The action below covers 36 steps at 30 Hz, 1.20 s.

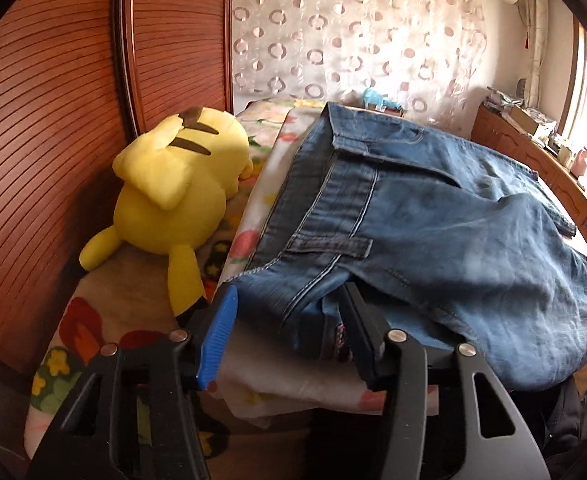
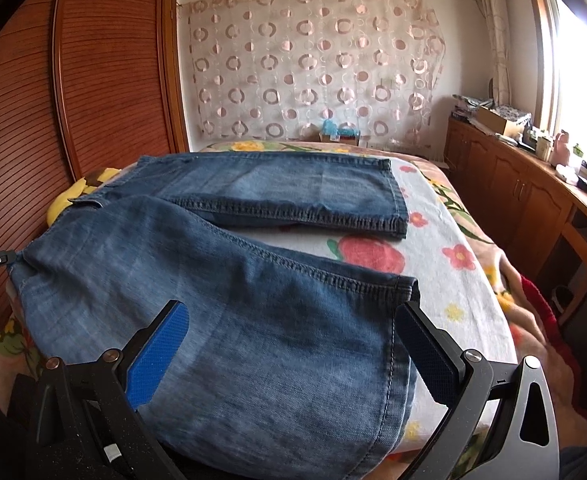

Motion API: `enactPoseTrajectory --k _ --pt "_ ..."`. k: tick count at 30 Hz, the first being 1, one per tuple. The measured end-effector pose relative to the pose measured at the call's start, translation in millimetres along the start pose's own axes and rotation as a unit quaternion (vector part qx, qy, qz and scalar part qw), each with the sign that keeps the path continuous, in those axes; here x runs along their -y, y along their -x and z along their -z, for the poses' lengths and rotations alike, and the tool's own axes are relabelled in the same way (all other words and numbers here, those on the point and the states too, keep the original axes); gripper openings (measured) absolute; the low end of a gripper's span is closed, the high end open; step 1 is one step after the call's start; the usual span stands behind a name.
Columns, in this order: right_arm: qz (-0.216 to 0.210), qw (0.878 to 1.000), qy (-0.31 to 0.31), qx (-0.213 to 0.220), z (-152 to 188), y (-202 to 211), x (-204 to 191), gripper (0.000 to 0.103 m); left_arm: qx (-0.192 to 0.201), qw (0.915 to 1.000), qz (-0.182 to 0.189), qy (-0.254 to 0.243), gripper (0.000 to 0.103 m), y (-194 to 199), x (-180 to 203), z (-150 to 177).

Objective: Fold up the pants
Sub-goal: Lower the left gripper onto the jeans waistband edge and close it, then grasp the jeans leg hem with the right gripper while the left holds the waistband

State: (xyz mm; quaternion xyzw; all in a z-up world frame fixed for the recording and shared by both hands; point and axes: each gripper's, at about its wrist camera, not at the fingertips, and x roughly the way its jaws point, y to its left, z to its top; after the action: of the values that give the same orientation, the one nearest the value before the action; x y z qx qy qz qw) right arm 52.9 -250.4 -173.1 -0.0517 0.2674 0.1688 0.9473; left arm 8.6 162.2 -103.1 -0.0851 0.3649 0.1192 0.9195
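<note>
Pants [image 2: 229, 280] flat on bed, near leg between right gripper [image 2: 289, 348] jaws

Faded blue denim pants [image 2: 221, 320] spread flat on the bed's flowery sheet, legs splayed apart in a V, waist end over by the wardrobe side.

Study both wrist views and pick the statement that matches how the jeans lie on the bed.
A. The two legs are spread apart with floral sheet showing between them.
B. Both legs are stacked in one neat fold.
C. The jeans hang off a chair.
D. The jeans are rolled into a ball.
A: in the right wrist view the jeans lie with both legs apart, and the floral sheet shows between them.
</note>
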Motion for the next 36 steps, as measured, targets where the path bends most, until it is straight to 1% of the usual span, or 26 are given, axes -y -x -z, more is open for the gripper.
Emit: enactPoseTrajectory --k 6,11,12,13,14,16,19,24,29,32,36 --pt "0.009 1.000 -0.004 -0.007 8.7 12.6 -0.3 0.103 -0.020 0.9995 -0.002 0.023 0.054 -5.8 -12.0 6.8" --pt "0.019 1.000 -0.005 -0.011 16.2 25.5 -0.2 0.103 -0.013 0.9996 0.009 0.024 0.053 -3.7 -11.1 5.7" --pt "0.021 1.000 -0.008 -0.013 17.7 28.0 -0.1 0.103 -0.012 0.9995 0.014 0.025 0.048 -3.8 -11.5 4.6" --pt "0.022 1.000 -0.011 -0.014 19.4 30.6 0.5 0.103 -0.012 0.9994 0.018 0.026 0.040 -3.6 -11.5 2.5" --pt "0.022 1.000 -0.014 -0.015 21.3 33.5 1.2 0.103 -0.011 0.9994 0.020 0.026 0.036 -3.9 -11.6 1.4" --pt "0.025 0.999 -0.017 -0.017 23.3 38.7 1.8 0.103 -0.007 0.9995 0.022 0.021 0.023 -2.0 -10.7 -0.7" --pt "0.029 0.999 -0.019 -0.020 25.3 45.5 -1.0 0.102 0.002 0.9995 0.030 0.006 0.014 2.8 -5.8 -6.4" --pt "0.030 0.999 -0.031 -0.022 28.2 56.1 -0.6 0.102 0.034 0.9985 0.037 -0.020 0.011 19.5 9.1 -26.3" --pt "0.023 0.999 -0.031 -0.035 36.1 65.8 -2.1 0.099 0.067 0.9952 0.058 -0.042 0.010 34.0 26.0 -51.9" --pt "0.018 0.998 -0.036 -0.047 34.7 65.4 3.0 0.095 0.083 0.9927 0.069 -0.055 0.010 38.7 37.5 -63.7" --pt "0.013 0.997 -0.037 -0.065 30.8 68.9 10.7 0.091 0.095 0.9904 0.075 -0.067 0.010 41.1 49.5 -71.2"
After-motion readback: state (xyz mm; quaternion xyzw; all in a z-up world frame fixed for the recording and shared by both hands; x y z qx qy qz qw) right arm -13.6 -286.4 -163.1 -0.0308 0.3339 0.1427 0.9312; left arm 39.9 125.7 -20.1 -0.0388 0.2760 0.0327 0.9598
